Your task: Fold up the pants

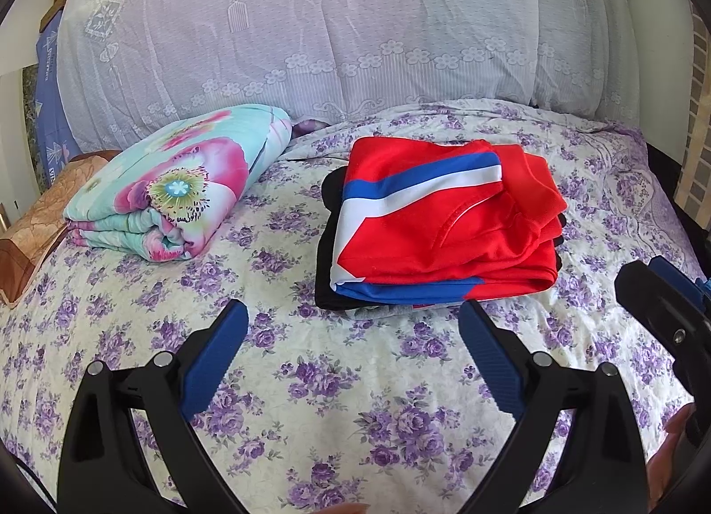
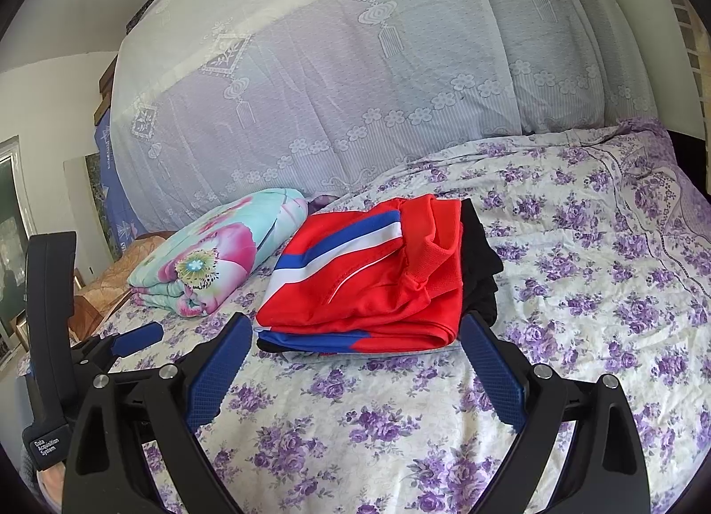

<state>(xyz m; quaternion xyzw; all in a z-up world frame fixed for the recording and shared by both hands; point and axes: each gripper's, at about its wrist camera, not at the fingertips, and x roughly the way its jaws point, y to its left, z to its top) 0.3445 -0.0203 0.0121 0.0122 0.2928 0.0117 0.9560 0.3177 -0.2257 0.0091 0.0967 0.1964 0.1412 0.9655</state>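
Folded red pants (image 1: 449,225) with blue and white stripes lie on top of a small stack on the bed; the same red pants (image 2: 369,283) show in the right wrist view. A folded black garment (image 1: 326,256) lies under them, its edge (image 2: 480,265) sticking out on the right. My left gripper (image 1: 353,314) is open, just short of the stack's near edge, with nothing between its fingers. My right gripper (image 2: 357,327) is open too, its fingertips at either side of the stack's near edge, not gripping it.
A folded flowered quilt (image 1: 177,189) lies to the left of the stack. The bed has a purple flowered sheet (image 1: 337,380) and a lace-covered pile (image 1: 311,25) at the back. A brown pillow (image 1: 40,220) sits at the far left.
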